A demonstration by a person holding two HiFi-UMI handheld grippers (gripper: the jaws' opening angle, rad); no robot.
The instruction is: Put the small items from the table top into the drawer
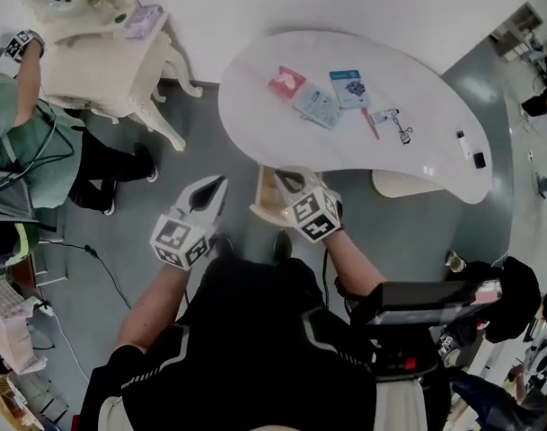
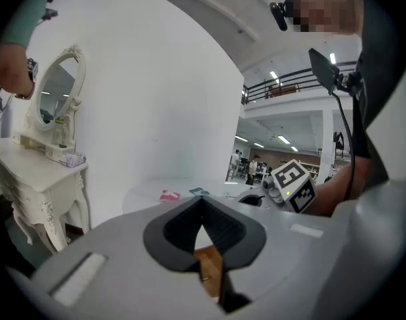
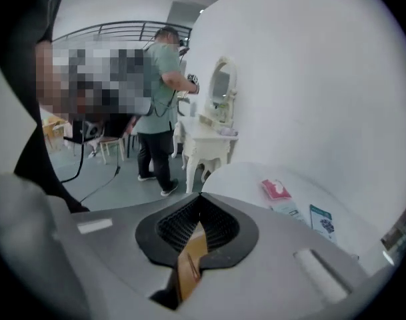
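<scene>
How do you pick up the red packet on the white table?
Best guess: come straight down and pinch the red packet across its two free edges. It lies flat on the white table, so nothing sticks up to grab. A pale packet lies close on its right, so keep off that side.

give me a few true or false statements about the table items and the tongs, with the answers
1. The red packet lies on the white table. True.
2. The right tongs grip a packet. False: they are shut with nothing between them.
3. A person in a green top is beside the dressing table. True.
4. The blue packet is in the drawer. False: it lies on the table top.
</scene>
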